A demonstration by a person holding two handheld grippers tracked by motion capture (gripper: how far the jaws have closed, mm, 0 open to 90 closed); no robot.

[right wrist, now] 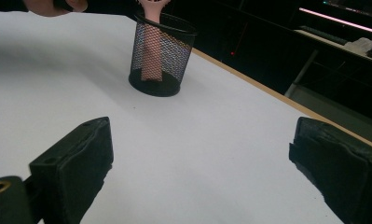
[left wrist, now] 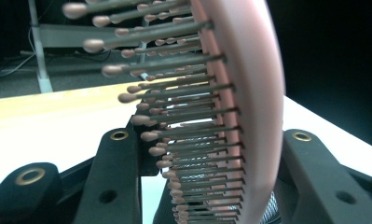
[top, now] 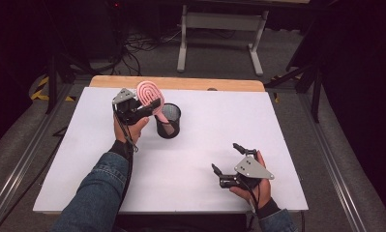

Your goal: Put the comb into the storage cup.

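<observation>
1. Left claw [top: 143, 107] clamped on the pink brush [top: 148, 95] at its head, above the table [top: 205, 159]; pads against both sides of the head in the left gripper view, the brush [left wrist: 249, 107] standing between them.
2. Handle of the brush already down inside the black mesh cup [top: 168, 121]; seen through the mesh [right wrist: 159, 51] in the right gripper view, its end near the bottom or touching it, cannot tell which.
3. Nothing else visible in the cup.
4. Right claw [top: 228, 158] spread wide and empty, resting low near the front edge of the table, well apart from the cup.
5. Probably light and stiff: hard plastic body, thin bristles with round tips, likely to bend a little.
6. Smooth curved back perhaps slippery; better to grip the edges of the head or the neck, not the bristles.
7. Cup looks light too, so could tip if the brush leans hard on its rim.
</observation>
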